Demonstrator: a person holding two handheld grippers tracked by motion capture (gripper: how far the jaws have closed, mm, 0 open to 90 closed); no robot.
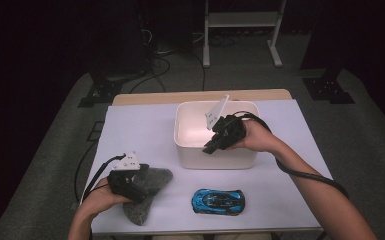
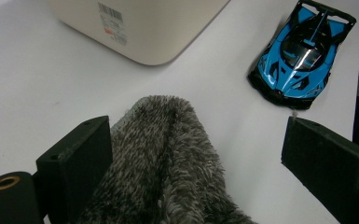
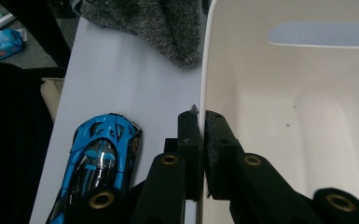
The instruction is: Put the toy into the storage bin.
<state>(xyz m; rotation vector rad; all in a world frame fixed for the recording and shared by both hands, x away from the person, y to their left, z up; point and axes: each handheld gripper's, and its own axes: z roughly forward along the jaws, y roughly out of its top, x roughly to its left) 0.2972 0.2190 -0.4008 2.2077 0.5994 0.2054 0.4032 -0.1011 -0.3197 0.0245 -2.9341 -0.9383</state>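
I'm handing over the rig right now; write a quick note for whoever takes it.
Right gripper: shut on the near wall of the white plastic bin, one finger inside, one outside.
Left gripper: open, fingers straddling the grey fuzzy cloth, not yet closed on it.
Blue toy sports car: on the white table, in front of the bin.
Done: bin steadied; nothing lies in the part of it on view.
Left: probably grip the cloth and bin it, then the car.
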